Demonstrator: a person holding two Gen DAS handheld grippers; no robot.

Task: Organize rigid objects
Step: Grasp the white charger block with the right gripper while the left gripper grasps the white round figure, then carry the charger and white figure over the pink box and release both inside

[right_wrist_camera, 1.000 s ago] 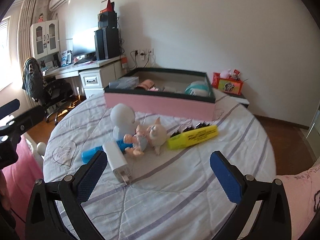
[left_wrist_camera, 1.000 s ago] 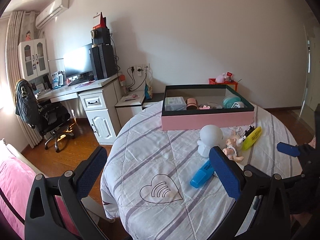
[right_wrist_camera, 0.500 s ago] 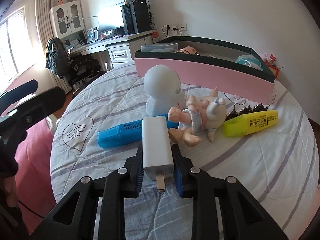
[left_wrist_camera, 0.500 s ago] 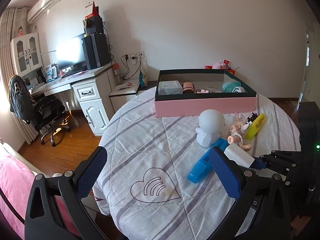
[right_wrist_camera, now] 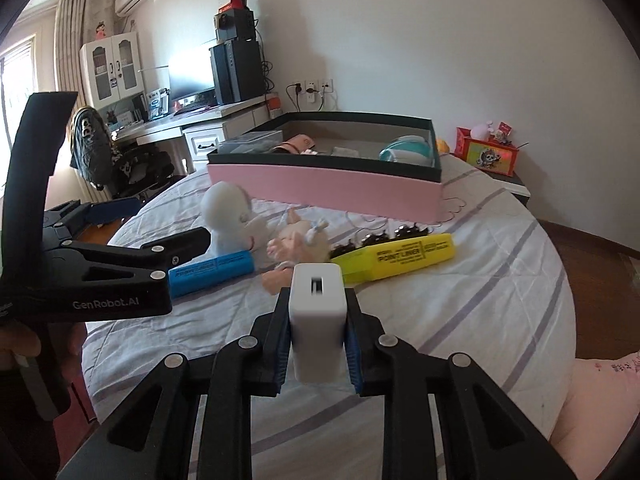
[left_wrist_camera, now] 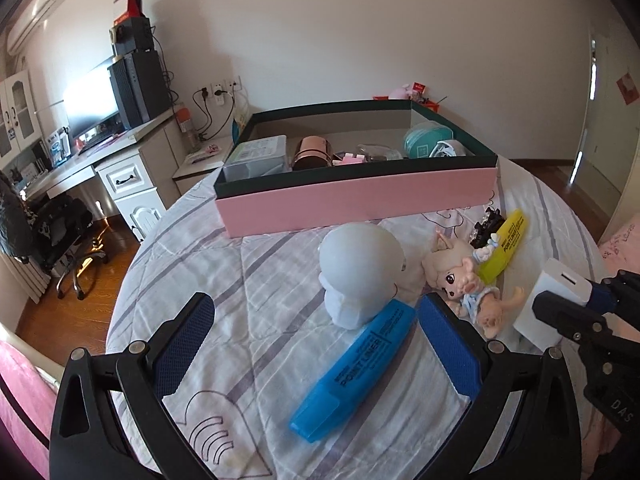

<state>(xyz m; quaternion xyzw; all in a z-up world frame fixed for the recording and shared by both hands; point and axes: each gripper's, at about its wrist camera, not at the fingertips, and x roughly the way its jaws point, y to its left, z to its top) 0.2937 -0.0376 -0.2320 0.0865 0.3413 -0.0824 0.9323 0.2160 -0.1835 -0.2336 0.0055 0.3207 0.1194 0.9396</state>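
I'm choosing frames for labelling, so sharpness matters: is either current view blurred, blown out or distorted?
Left wrist view: sharp, the blue highlighter print legible; the monitor is blown out white; the pink box edge bows from fisheye. Right wrist view: the doll and white figure look smeared, the white charger in the right gripper slightly soft; the window glares.

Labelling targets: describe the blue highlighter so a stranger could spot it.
In front of the pink box on the quilted round table, a white round-headed figure stands. The blue highlighter lies flat against its base, the only blue marker; the other highlighter is yellow.
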